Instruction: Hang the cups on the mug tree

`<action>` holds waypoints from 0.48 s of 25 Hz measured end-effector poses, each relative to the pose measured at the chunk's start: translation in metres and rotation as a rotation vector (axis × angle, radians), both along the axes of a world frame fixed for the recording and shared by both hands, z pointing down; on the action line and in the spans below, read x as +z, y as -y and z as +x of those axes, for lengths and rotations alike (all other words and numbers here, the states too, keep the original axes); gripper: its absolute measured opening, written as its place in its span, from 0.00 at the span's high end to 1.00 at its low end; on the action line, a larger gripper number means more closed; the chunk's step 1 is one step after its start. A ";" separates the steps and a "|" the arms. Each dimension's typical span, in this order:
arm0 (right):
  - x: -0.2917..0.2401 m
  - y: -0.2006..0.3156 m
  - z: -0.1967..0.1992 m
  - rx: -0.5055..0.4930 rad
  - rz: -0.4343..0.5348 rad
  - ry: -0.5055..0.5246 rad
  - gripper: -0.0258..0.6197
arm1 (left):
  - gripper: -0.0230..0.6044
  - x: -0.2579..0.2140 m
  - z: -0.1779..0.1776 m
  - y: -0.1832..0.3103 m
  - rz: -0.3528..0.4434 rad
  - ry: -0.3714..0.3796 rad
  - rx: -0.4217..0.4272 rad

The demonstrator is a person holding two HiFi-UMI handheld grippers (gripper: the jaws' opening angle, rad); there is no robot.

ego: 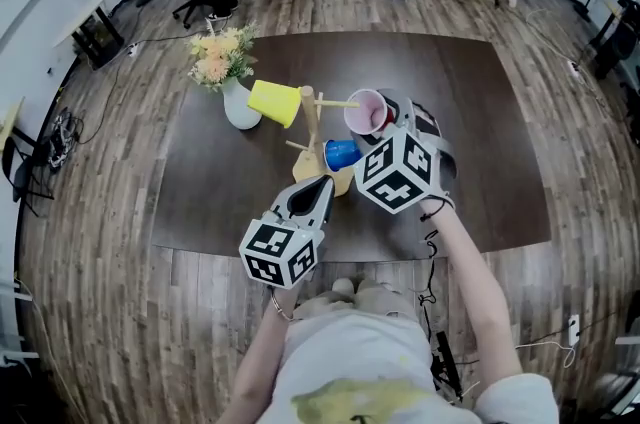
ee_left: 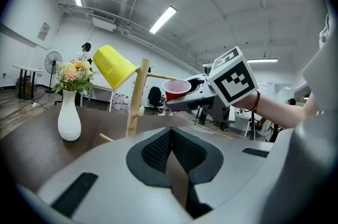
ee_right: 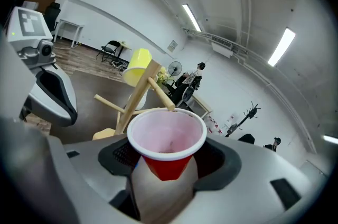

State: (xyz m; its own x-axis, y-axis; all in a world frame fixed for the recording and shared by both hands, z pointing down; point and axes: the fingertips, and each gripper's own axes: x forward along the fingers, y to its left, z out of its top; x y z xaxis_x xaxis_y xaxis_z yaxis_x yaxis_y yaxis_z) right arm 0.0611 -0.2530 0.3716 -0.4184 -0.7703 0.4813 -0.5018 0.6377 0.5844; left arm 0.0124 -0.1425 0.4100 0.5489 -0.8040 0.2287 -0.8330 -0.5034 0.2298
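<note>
Three cups show around the mug tree (ego: 313,127), which stands near the middle of the dark table (ego: 480,172). Farthest left in the head view, a white vase (ego: 240,105) of yellow and orange flowers (ego: 220,55) stands on the table beside the tree. Just right of the vase, the yellow cup (ego: 275,102) hangs on an upper peg on the tree's left side, tilted with its bottom up and away from the trunk.

Your left gripper (ee_left: 170,132) comes next, held in front of the tree's base. Its jaws are pressed together with nothing between them, and it touches no cup.

To the right of the trunk, the blue cup (ego: 342,153) sits low on the tree, just above the base. Above it, a long upper peg reaches out to the right toward the red cup (ee_right: 166,146).

Your right gripper (ego: 388,119) is clamped on that red cup, both pads against its sides, and carries it off the table with the pink inside facing the tree. The peg's tip stands right at the cup's rim; you cannot tell whether it touches.
</note>
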 end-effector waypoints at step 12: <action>-0.013 -0.010 -0.025 -0.095 0.023 -0.133 0.49 | 0.93 -0.007 0.010 -0.001 0.001 -0.024 -0.039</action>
State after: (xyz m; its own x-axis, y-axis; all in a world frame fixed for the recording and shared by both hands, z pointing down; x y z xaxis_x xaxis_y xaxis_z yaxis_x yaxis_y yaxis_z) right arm 0.0358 -0.2426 0.3587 -0.4239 -0.7418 0.5196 -0.3571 0.6641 0.6568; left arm 0.0220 -0.1416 0.4026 0.5229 -0.8248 0.2151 -0.8460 -0.4711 0.2499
